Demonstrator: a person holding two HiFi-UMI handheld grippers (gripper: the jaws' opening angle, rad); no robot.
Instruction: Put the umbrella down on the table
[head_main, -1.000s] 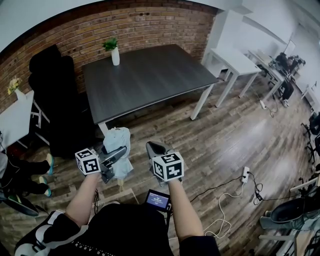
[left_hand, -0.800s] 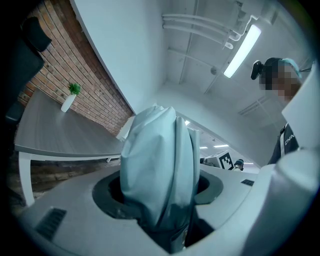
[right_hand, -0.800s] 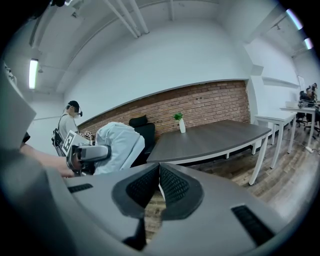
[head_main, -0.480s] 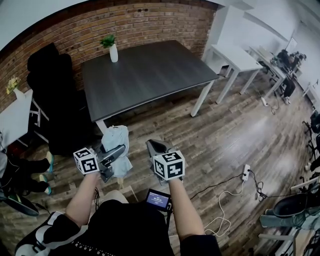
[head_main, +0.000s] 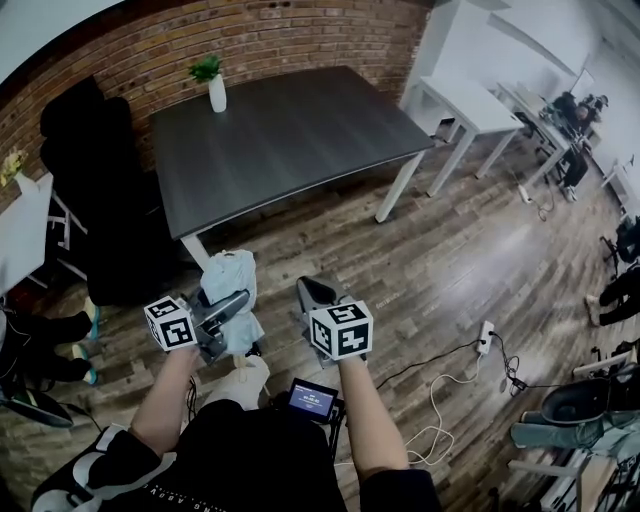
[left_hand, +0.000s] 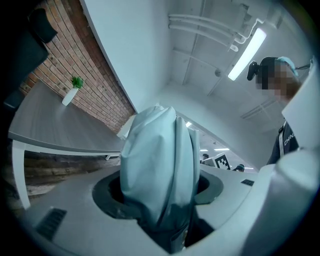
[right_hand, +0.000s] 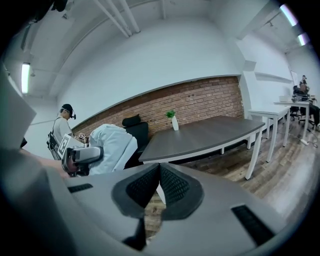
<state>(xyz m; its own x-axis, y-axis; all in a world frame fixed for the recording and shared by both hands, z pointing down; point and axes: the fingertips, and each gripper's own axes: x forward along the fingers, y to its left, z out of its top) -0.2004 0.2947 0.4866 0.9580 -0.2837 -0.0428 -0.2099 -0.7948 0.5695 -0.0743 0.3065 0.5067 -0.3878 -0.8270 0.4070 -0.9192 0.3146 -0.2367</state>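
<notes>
A folded pale blue umbrella (head_main: 230, 285) stands upright between the jaws of my left gripper (head_main: 228, 308), which is shut on it. In the left gripper view the umbrella (left_hand: 160, 170) fills the gap between the pads. My right gripper (head_main: 312, 296) is beside it, its pads meeting at the tips with nothing between them (right_hand: 159, 172). The dark grey table (head_main: 290, 140) lies ahead of both grippers, over the wooden floor. From the right gripper view I see the umbrella (right_hand: 112, 147) and the left gripper (right_hand: 82, 156) at the left, and the table (right_hand: 210, 132) beyond.
A white vase with a green plant (head_main: 214, 88) stands at the table's far left corner. A black chair (head_main: 90, 190) sits left of the table. White desks (head_main: 470, 105) stand to the right. Cables and a power strip (head_main: 486, 345) lie on the floor. Another person (right_hand: 62, 127) stands at the left.
The table and the vase have shifted slightly up and left in the head view, and the person's knee now shows below the grippers. Both grippers hold their pose.
</notes>
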